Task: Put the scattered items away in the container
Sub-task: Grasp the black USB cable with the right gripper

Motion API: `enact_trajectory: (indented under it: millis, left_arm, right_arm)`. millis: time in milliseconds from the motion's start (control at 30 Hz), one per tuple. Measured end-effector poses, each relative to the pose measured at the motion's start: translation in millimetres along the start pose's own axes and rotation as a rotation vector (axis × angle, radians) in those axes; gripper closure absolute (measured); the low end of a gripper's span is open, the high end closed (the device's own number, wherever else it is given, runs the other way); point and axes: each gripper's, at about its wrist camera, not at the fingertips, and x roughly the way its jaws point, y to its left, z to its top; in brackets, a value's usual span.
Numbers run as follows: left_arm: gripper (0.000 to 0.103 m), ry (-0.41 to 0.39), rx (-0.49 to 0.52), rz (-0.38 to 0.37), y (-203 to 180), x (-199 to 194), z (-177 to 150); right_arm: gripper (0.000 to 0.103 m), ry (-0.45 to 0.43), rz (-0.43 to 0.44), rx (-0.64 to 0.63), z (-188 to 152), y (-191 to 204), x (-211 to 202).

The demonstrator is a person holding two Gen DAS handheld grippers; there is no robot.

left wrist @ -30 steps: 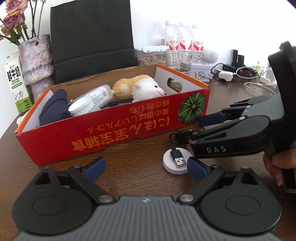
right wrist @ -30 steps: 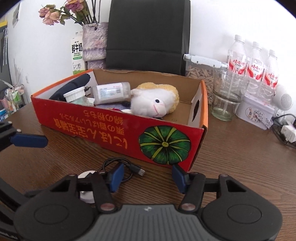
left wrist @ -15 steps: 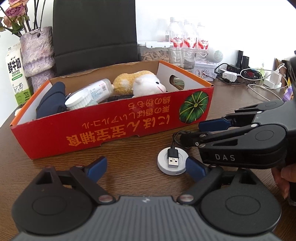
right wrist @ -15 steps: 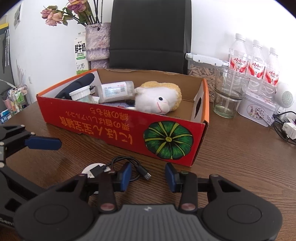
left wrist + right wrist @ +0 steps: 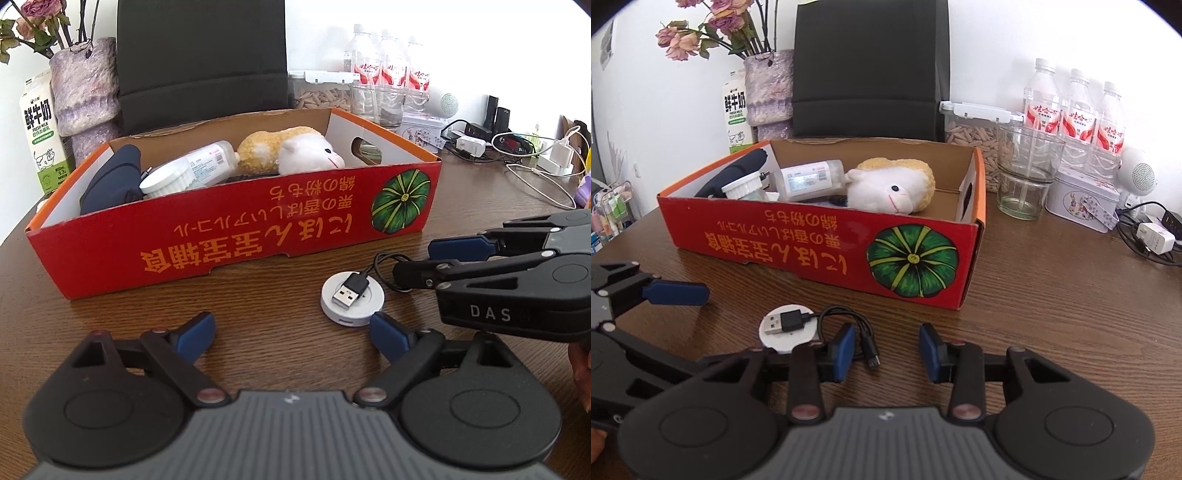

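Right wrist view: the white round charger puck (image 5: 786, 328) lies on the brown table (image 5: 1052, 295) just in front of the red cardboard box (image 5: 820, 243), its black cable (image 5: 846, 314) looped beside it and the USB plug (image 5: 785, 320) resting on top of the puck. The right tongs (image 5: 886, 349) stand released just near of the cable, their left pad beside the small end plug; nothing is pressed between the pads. The left tongs (image 5: 291, 332) are spread wide and released, with the puck just far of their right pad. "DAS" is printed on the side of the right tongs' body. The box front carries upside-down yellow Japanese lettering and a green pumpkin picture. Inside lie a plush sheep (image 5: 890, 188), a labelled bottle (image 5: 812, 179), a white ribbed dish (image 5: 742, 186) and a dark blue item. Behind, at far left, a milk carton (image 5: 735, 114) reads "FRESH MILK".
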Motion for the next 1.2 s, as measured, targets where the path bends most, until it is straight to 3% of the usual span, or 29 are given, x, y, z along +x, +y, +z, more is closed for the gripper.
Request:
enact_trajectory:
  millis: [267, 433, 1200]
  left_arm:
    - [0.010, -0.035, -0.072, -0.009, 11, -6, 4]
    - [0.011, -0.008, -0.098, -0.012, 14, 4, 9]
    - [0.003, 0.004, -0.113, -0.002, 17, 8, 9]
  right_arm:
    - [0.067, -0.002, -0.004, 0.002, -1, 0, -1]
    - [0.068, -0.003, -0.003, 0.002, -1, 0, -1]
    - [0.077, -0.006, -0.043, -0.023, -2, -3, -4]
